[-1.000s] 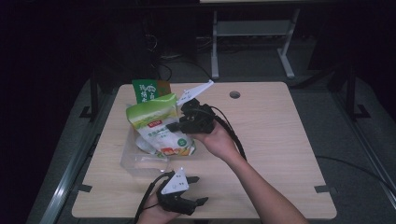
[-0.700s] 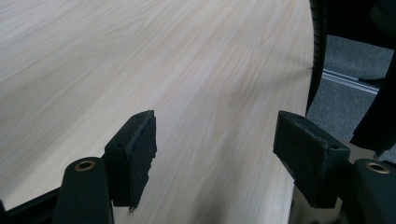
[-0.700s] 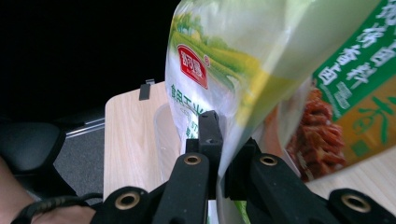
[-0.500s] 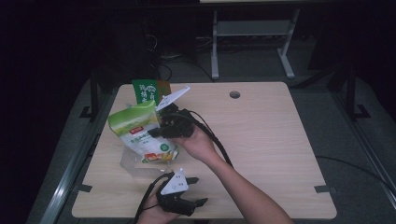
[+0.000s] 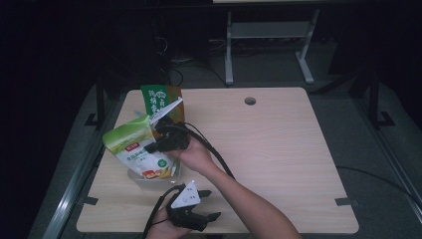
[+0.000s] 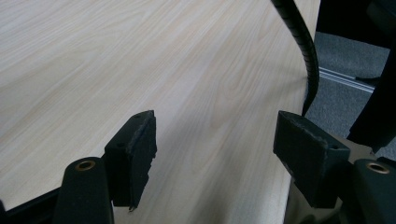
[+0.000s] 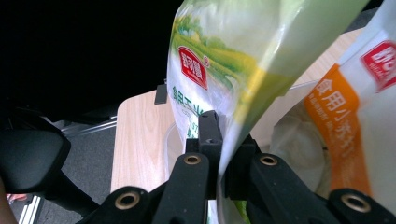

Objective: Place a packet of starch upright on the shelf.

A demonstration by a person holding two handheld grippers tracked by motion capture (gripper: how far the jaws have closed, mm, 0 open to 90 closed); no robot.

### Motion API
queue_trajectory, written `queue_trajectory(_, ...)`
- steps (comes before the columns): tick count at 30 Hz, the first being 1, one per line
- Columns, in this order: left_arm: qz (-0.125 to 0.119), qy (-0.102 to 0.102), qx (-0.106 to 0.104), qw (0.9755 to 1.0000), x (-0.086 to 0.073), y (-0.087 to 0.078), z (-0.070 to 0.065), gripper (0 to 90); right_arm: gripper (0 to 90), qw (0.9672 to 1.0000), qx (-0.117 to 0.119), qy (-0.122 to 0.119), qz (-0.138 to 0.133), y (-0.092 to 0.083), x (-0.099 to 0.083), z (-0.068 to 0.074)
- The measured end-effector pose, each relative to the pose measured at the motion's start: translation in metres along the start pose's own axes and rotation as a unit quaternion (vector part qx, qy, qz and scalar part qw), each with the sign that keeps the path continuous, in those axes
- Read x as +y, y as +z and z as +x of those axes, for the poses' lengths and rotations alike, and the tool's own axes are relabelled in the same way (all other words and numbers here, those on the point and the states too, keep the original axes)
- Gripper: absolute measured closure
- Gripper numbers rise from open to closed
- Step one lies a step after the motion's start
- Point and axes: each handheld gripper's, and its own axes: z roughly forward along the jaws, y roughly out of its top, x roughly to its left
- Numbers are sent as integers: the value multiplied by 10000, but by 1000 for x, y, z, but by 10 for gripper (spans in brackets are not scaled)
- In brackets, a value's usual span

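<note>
A pale wooden tabletop [image 5: 278, 144] sits in a dim room, seen from above. The person's right claw [image 5: 158, 140] reaches across toward the tabletop's left side, its black jaws pinched tight on the edge of a green-and-white plastic food pouch with a red label [image 5: 130, 144]. The pouch hangs tilted above a clear plastic tub [image 5: 144, 180], and whether its bottom touches the tub cannot be told. In the right gripper view, the jaws clamp the pouch's [image 7: 219, 70] thin side seam, and a second white-and-orange plastic packet [image 7: 355, 121] lies close beside it in the tub [image 7: 173, 135]. A dark green carton with white lettering [image 5: 158, 99] stands just behind, near the far left edge.

The left claw [image 5: 209, 205] rests near the front edge of the tabletop, well apart from the pouch. In the left gripper view its jaws stand wide apart with nothing between them, over bare wood [image 6: 140, 70].

The step in hand looks like setting the pouch into the tub. To do it well, the right claw should keep its firm pinch on the seam, since the film is slippery and the contents pull downward. Lowering the pouch slowly and upright, alongside the orange packet rather than on top of it, should keep it from crumpling or tipping the light tub. The jaws should let go once the pouch's weight rests inside.
</note>
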Motion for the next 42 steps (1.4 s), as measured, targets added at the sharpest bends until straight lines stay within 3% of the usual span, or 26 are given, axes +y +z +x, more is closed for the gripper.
queue_trajectory(5, 35, 54, 37, 10000, 0, -2, 1, 298, 872, 9999, 20, 77, 84, 11, -6, -4)
queue_trajectory(9, 2, 42, 31, 10000, 0, -1, -1, 298, 865, 9995, -56, -51, 305, 21, -15, -5)
queue_trajectory(14, 61, 88, 25, 9999, 0, 0, -1, 298, 788, 9993, -122, 0, 341, 13, -17, -4)
queue_trajectory(16, 79, 97, 12, 9999, 0, 1, -1, 298, 788, 9987, -215, -198, 426, 10, -17, -3)
queue_trajectory(20, 80, 110, 22, 9999, 1, 1, -1, 298, 813, 9978, -274, -317, 510, 9, -20, 1)
queue_trajectory(29, 34, 8, 24, 10000, 0, 1, 0, 298, 857, 9981, -184, -143, 572, 7, -43, -8)
queue_trajectory(34, 64, 39, 36, 10000, 0, 2, 1, 299, 727, 9986, 7, -50, 530, 3, -43, -11)
queue_trajectory(42, 68, 8, 78, 9999, 0, 3, 4, 298, 881, 9985, -40, -113, 540, -1, -45, -12)
